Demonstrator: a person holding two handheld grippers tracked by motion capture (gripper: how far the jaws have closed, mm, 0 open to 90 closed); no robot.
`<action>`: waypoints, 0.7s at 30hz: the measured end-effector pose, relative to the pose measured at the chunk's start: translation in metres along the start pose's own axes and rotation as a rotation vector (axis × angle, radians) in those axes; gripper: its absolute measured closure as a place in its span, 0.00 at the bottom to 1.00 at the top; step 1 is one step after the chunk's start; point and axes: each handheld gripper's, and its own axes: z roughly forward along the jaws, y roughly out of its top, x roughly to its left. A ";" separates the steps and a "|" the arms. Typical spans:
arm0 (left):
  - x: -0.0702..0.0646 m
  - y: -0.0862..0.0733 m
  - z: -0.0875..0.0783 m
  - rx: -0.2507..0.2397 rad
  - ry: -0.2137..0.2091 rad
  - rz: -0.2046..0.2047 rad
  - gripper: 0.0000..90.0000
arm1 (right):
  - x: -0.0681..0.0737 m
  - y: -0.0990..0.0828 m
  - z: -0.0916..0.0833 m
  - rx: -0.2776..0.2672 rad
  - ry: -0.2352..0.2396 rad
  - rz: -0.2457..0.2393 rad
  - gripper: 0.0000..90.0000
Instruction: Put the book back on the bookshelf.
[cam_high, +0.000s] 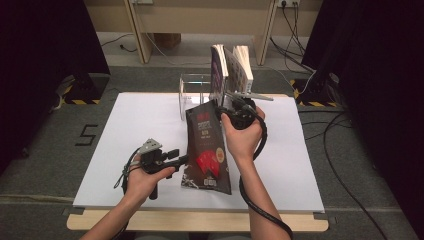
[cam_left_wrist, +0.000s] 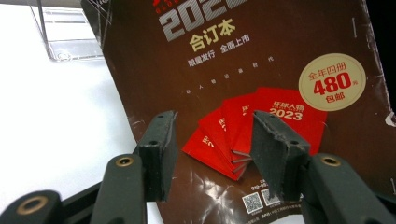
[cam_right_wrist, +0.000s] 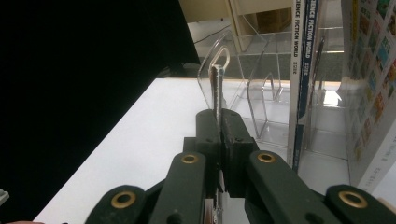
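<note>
high view | magazine (cam_high: 207, 150) tilted, long axis toward rack (cam_high: 192, 92)

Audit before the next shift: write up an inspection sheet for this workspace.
Surface: white board on a wooden table.
Job's things: dark magazine, top edge lifted, lower edge on the board; clear acrylic rack behind it.
Clutter: three books upright in the rack.
Grippers: right gripper shut on the magazine's top edge; left gripper with jaws apart over the cover, not pressing it.
Cables: gripper cable along the right forearm; loose cables on the floor.
Surroundings: black curtains, grey floor.
</note>
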 end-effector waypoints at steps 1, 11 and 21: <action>0.000 0.000 0.001 -0.001 0.001 -0.001 0.55 | 0.001 0.001 0.001 -0.001 0.004 0.003 0.97; -0.003 0.006 0.001 -0.014 -0.009 -0.002 0.55 | 0.008 0.013 0.001 -0.027 0.006 -0.015 0.97; -0.002 0.017 0.001 -0.004 -0.021 0.004 0.55 | 0.012 0.023 0.007 -0.033 -0.006 -0.029 0.97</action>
